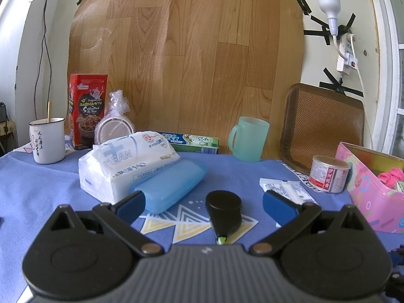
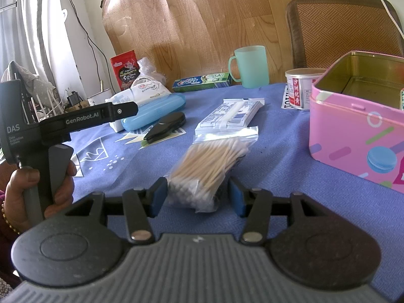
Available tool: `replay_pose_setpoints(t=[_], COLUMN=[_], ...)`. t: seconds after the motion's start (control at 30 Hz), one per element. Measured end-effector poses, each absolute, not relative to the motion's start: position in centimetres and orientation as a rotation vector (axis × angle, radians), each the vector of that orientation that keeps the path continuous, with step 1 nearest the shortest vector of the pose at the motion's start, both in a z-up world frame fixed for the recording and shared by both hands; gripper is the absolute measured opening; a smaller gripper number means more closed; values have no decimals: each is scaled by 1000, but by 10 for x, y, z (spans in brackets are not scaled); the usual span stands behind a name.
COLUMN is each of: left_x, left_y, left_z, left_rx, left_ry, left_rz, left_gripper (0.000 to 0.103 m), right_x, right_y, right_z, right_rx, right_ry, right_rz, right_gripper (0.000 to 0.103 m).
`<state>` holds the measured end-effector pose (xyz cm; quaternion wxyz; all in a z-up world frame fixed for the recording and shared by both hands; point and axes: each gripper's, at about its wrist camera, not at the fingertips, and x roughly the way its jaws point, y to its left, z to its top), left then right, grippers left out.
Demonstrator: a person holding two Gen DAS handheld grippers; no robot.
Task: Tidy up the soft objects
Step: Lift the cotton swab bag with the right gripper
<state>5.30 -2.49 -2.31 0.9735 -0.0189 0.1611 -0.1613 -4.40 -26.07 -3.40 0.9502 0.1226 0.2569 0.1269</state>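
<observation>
Both right fingers [image 2: 159, 197] stand spread, flanking the cotton swab bag's [image 2: 209, 166] near end.

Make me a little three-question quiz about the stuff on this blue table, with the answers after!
1. True or false: the pink tin has its lid on.
2. What lies between the right gripper fingers? A) toothpaste box B) bag of cotton swabs C) green cup
3. Fill in: the blue case leans against the pack of ______.

Key:
1. False, it stands open.
2. B, the bag of cotton swabs; the pads stand apart from it.
3. Tissues.
</observation>
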Motion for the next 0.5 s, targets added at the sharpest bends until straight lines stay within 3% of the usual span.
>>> replay_pose_setpoints(t=[0.5], left_x=[52], left_y=[-25], left_z=[-23], left_rx=[-40], left_ry=[323], left_rz=[-326], left_gripper=[103], right_x=[-44], right_y=[-261], right_z=[-34], right_rx=[247], right_ry=[522], right_rz=[257], right_gripper=[57])
